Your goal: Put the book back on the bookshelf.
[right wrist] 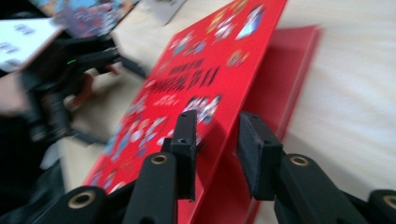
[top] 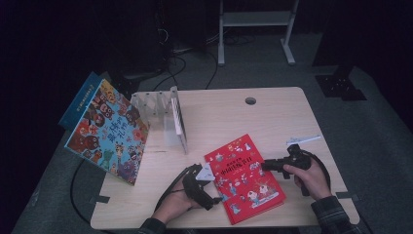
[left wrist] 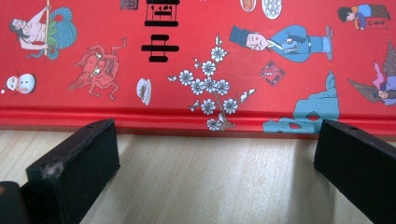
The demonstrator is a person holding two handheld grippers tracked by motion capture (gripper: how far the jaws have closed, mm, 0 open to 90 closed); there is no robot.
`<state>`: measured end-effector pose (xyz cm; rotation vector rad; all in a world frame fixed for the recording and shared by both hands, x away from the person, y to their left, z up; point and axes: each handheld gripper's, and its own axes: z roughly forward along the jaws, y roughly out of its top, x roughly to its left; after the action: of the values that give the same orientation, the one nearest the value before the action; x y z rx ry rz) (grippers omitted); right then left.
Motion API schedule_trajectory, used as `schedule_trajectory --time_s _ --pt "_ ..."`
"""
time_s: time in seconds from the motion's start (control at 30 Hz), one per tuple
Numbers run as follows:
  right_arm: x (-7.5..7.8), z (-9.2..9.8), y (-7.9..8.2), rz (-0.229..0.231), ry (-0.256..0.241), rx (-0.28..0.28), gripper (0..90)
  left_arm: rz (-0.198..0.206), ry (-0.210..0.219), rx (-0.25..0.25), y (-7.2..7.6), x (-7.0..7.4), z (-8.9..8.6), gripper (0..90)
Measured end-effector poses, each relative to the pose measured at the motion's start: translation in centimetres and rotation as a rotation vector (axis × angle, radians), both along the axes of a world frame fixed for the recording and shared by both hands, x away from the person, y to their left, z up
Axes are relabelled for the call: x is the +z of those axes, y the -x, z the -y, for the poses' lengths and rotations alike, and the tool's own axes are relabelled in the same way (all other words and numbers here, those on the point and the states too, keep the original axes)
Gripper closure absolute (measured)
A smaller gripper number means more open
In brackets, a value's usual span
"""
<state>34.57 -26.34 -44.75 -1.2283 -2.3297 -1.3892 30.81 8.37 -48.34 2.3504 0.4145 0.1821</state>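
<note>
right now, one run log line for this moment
right hand-held gripper: shut on red book cover, lifting it | left hand-held gripper: open, at book edge | table

Glossy red picture book (left wrist: 196, 60) with printed card cover, pale matt wood-grain table (left wrist: 205, 182), matt black rough-edged gripper pads (left wrist: 74, 168)

Three books are counted: one red book (top: 246, 178) lying on the table (top: 272, 112), one colourful picture book (top: 109, 131) propped at the left edge, and one blue book (top: 78, 100) behind it. One clear slotted rack (top: 163, 114) is seen. Two grippers are counted, the left gripper (top: 218, 198) and the right gripper (top: 265, 165). One white strip (top: 303, 140) is noted.
</note>
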Motion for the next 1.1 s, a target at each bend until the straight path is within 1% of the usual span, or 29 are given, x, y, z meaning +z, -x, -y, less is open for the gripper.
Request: schedule_trajectory --time_s 0.03,0.07,0.1,0.13,0.2,0.23,0.3,0.33,0.37,0.47,0.5,0.53,0.6,0.67,0.7,0.73,0.83,0.87,0.9,0.93,1.0,1.07,1.1 --pt "0.0 -0.1 0.1 -0.01 -0.01 0.019 66.0 -0.001 0.0 0.001 0.0 0.0 0.0 0.0" --pt "0.2 -0.4 0.2 -0.013 -0.003 0.039 65.0 -0.003 0.0 0.003 0.0 0.0 0.0 0.0" --pt "0.4 -0.5 0.3 -0.008 0.003 0.045 65.0 -0.003 0.001 0.004 0.0 0.0 0.0 0.0" --pt "0.8 -0.8 0.3 0.001 0.001 0.065 65.0 -0.001 -0.003 0.001 0.0 0.0 -0.1 0.0" --pt "1.2 -1.0 0.2 0.001 0.009 0.085 64.4 -0.001 -0.003 0.001 0.0 0.0 -0.1 0.0" --pt "1.4 -1.2 0.1 -0.008 0.011 0.107 63.9 -0.001 -0.003 0.0 0.0 0.0 -0.1 0.0" --pt "1.4 -1.8 -0.2 -0.015 0.02 0.134 62.3 -0.002 -0.003 0.0 0.0 0.0 -0.1 0.0" --pt "1.4 -1.8 -0.2 -0.015 0.02 0.134 62.3 -0.002 -0.003 0.0 0.0 0.0 -0.1 0.0" --pt "1.4 -2.7 -0.5 -0.026 0.024 0.158 61.5 0.0 -0.004 -0.001 0.0 0.0 -0.1 0.0" --pt "1.4 -3.1 -0.8 -0.036 0.025 0.17 61.5 0.001 -0.006 0.004 -0.1 0.0 -0.1 0.0" --pt "1.3 -3.7 -1.2 -0.054 0.027 0.19 62.5 0.002 -0.005 0.013 -0.1 0.0 -0.2 0.0" --pt "1.2 -3.8 -1.3 -0.062 0.028 0.196 63.3 0.002 -0.004 0.014 -0.2 0.0 -0.3 0.0" --pt "1.2 -3.9 -1.4 -0.07 0.023 0.199 64.6 0.002 -0.003 0.016 -0.2 0.0 -0.3 0.0" --pt "1.3 -3.9 -1.6 -0.078 -0.001 0.199 68.6 0.002 -0.004 0.018 -0.2 0.0 -0.3 0.0" --pt "1.4 -3.9 -1.7 -0.08 -0.018 0.201 71.2 0.002 -0.004 0.018 -0.2 0.0 -0.3 0.0" --pt "1.6 -4.0 -1.7 -0.085 -0.046 0.201 73.1 0.001 -0.005 0.021 -0.2 0.0 -0.3 0.0" --pt "1.7 -4.0 -1.6 -0.087 -0.046 0.195 74.1 -0.002 -0.016 0.029 -0.1 0.1 -0.3 0.0" --pt "1.7 -4.0 -1.6 -0.083 -0.055 0.189 75.0 -0.01 -0.021 0.035 -0.1 0.2 -0.3 0.0" --pt "1.8 -3.9 -1.6 -0.085 -0.066 0.187 76.2 -0.028 -0.019 0.043 -0.2 0.3 -0.3 0.0" --pt "1.8 -3.9 -1.6 -0.085 -0.066 0.187 76.2 -0.028 -0.019 0.043 -0.2 0.3 -0.3 0.0" --pt "1.9 -3.8 -1.4 -0.091 -0.079 0.183 77.2 -0.056 -0.01 0.052 -0.4 0.5 -0.5 0.0" --pt "2.1 -3.7 -1.2 -0.075 -0.088 0.18 77.8 -0.072 -0.002 0.064 -0.5 0.5 -0.7 0.0" --pt "2.2 -3.6 -1.1 -0.076 -0.088 0.178 77.9 -0.077 0.004 0.069 -0.5 0.6 -0.7 0.0"
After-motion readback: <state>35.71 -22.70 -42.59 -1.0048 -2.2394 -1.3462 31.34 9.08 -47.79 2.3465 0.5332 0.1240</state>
